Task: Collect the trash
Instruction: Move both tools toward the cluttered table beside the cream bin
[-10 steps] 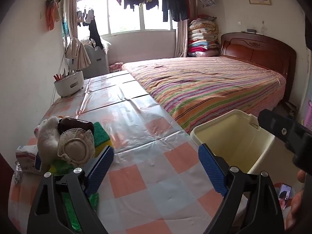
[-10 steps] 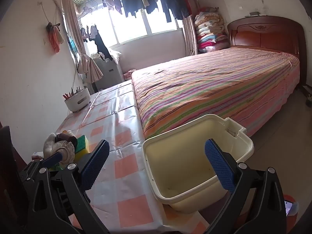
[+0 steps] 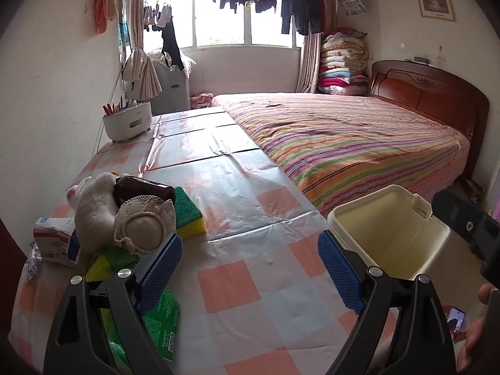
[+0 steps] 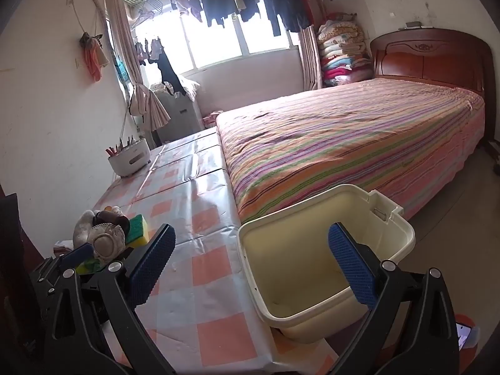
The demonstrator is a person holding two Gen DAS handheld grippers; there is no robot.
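Note:
A pile of trash sits at the table's near left: a white face mask (image 3: 142, 225), a brown bottle (image 3: 142, 190), a white cloth (image 3: 93, 206), a green-yellow sponge (image 3: 187, 212), a paper box (image 3: 51, 237) and a green wrapper (image 3: 159, 322). The pile also shows in the right wrist view (image 4: 106, 234). A cream bin (image 4: 325, 256) stands empty off the table's right edge; it also shows in the left wrist view (image 3: 390, 234). My left gripper (image 3: 250, 268) is open and empty above the table, its left finger beside the pile. My right gripper (image 4: 253, 265) is open and empty over the bin.
A checked plastic cloth covers the table (image 3: 225, 206). A white pot of pens (image 3: 126, 122) stands at the far left. A striped bed (image 3: 350, 137) borders the table on the right. A phone (image 3: 456, 325) lies on the floor.
Both grippers have barely shifted; both stay open and empty. Nothing on the table has moved.

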